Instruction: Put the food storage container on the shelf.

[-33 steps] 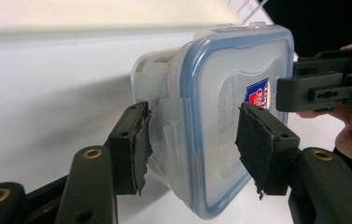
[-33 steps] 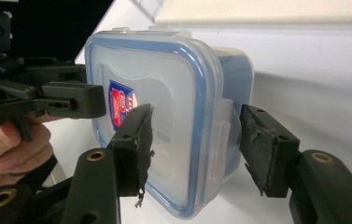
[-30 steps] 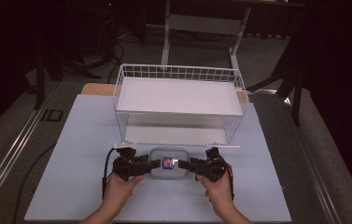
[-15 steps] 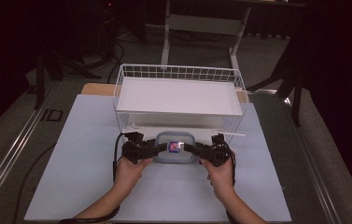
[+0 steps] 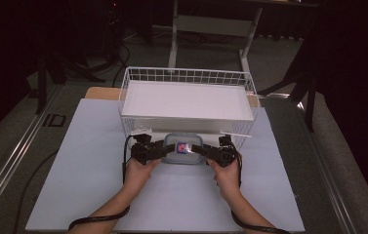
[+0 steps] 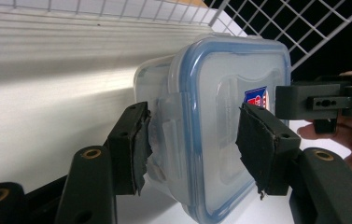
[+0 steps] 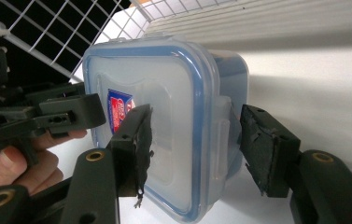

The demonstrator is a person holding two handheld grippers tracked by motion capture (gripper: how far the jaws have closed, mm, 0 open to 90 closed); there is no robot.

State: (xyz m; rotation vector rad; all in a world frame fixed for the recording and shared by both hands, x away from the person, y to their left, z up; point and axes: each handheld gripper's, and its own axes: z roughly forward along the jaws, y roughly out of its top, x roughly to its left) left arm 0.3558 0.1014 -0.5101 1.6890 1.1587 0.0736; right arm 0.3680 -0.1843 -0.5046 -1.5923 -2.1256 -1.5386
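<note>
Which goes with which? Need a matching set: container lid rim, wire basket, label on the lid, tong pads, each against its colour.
Things:
1. lid rim of the food container
2. wire basket
3. label on the lid
4. pads of the left tongs

Colours:
a. black
b. red and blue
c. white
d. blue

Pairs: 1-d, 2-c, 3-b, 4-a

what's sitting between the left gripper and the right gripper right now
The lidded plastic container, clamped at opposite ends by left gripper and right gripper, seen in the high view.
</note>
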